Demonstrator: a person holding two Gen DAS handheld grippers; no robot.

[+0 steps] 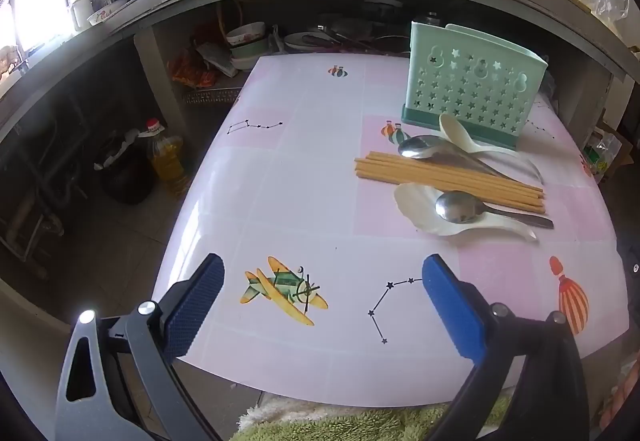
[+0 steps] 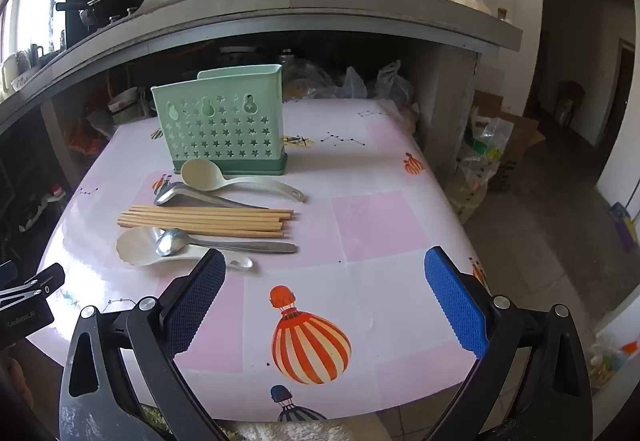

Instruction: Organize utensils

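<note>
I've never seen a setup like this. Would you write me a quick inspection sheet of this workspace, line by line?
Surface: table under a pink and white cloth printed with balloons and planes.
Job's things: green holder upright, nothing visible in it; chopsticks bundled; two metal spoons; two pale plastic spoons. One metal spoon lies in a plastic spoon.
Clutter: nothing seen on the table.
Grippers: left gripper and right gripper both open, blue fingers holding nothing.
Cables: nothing seen.
Surroundings: counter with pots and bottles behind; oil bottle on the floor.
</note>
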